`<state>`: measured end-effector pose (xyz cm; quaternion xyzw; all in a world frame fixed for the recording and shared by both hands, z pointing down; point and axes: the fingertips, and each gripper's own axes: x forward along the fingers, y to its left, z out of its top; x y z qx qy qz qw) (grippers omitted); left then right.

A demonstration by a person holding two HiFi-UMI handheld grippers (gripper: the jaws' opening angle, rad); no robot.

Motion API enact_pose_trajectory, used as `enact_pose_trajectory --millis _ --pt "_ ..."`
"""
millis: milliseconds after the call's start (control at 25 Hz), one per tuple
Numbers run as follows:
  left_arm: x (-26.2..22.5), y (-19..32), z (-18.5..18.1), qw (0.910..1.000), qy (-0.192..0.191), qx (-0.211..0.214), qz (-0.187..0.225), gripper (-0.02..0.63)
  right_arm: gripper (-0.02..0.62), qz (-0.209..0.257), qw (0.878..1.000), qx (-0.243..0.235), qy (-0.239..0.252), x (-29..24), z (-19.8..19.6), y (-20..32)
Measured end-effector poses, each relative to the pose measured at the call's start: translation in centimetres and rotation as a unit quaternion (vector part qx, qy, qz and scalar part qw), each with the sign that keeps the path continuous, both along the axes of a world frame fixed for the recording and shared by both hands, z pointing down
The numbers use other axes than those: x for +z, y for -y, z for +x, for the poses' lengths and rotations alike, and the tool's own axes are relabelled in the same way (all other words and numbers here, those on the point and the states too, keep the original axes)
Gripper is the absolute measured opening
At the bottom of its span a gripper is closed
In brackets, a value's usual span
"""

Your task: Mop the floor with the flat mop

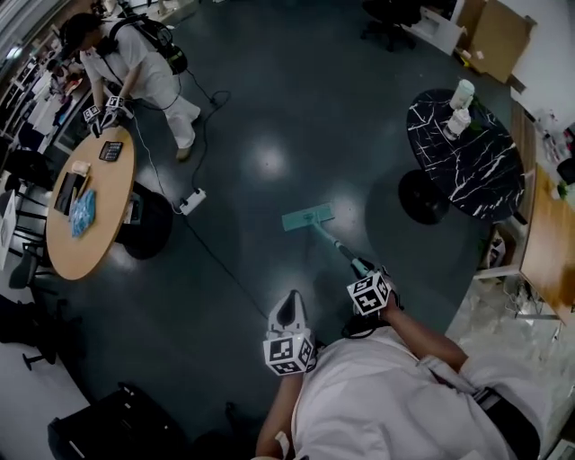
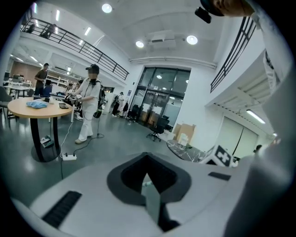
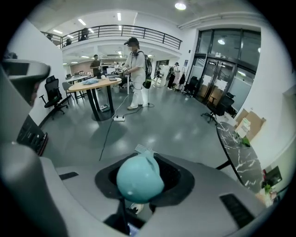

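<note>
The flat mop has a teal head (image 1: 307, 216) lying flat on the dark grey floor ahead of me. Its handle (image 1: 335, 244) slants back toward me. My right gripper (image 1: 359, 268) is shut on the handle near its top. In the right gripper view the rounded teal handle end (image 3: 138, 178) fills the jaws of the right gripper (image 3: 138, 181), and the mop head (image 3: 144, 149) shows just beyond. My left gripper (image 1: 289, 301) hangs to the left of the handle, apart from it, and holds nothing. In its own view the left gripper (image 2: 148, 178) has its jaws together.
A round wooden table (image 1: 101, 220) stands at the left, with a person in white (image 1: 144, 63) bent over it. A power strip (image 1: 191, 201) and its cable lie on the floor. A black marble table (image 1: 481, 175) with cups is at the right, an office chair (image 1: 391, 22) beyond.
</note>
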<state>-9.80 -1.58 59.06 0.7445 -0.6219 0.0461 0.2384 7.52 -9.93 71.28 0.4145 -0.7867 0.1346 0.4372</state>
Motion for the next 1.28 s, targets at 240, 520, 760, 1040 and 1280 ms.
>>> enact_pose_trajectory --millis 240,520,760,1040,1280 --pt "0.3 -0.3 1.9 0.9991 -0.013 0.04 0.007 0.005 0.114 -0.021 1.0 -0.015 -0.005 -2.1 1.3 -5.5" --pt "0.1 -0.4 2.4 0.9985 -0.019 0.05 0.011 0.005 0.114 -0.016 0.999 -0.03 -0.004 -2.1 0.5 -5.7" --pt "0.0 -0.9 2.0 0.9989 -0.021 0.039 0.012 0.005 0.114 -0.018 1.0 -0.022 0.003 -2.1 0.7 -5.7" --pt "0.0 -1.1 1.7 0.9992 -0.02 0.03 0.018 0.005 0.114 -0.018 1.0 -0.026 0.002 -2.0 0.6 -5.6" --pt "-0.1 -1.2 1.7 0.9991 -0.02 0.032 0.019 0.005 0.114 -0.016 0.999 -0.03 0.001 -2.0 0.4 -5.7"
